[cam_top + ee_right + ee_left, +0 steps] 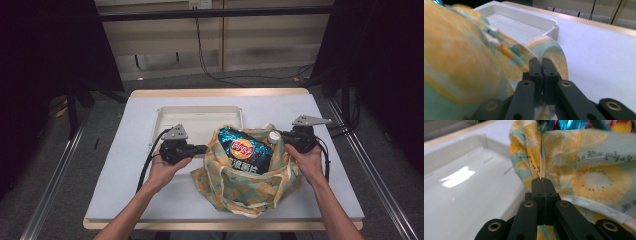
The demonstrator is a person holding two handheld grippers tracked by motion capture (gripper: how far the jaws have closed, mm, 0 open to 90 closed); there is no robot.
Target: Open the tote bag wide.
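A fruit-print tote bag (250,177) sits on the white table (115,175) just in front of the white tray (197,112), a blue crisp packet (245,150) and a white-capped bottle (274,136) standing in its mouth. The left gripper (202,148) is clamped tight on the bag's rim on the side nearest the tray; the right gripper (284,135) pinches the opposite rim, jaws nearly closed on cloth. To set the bag down well, both sides should likely sink evenly, keeping the mouth taut so the contents stay upright.
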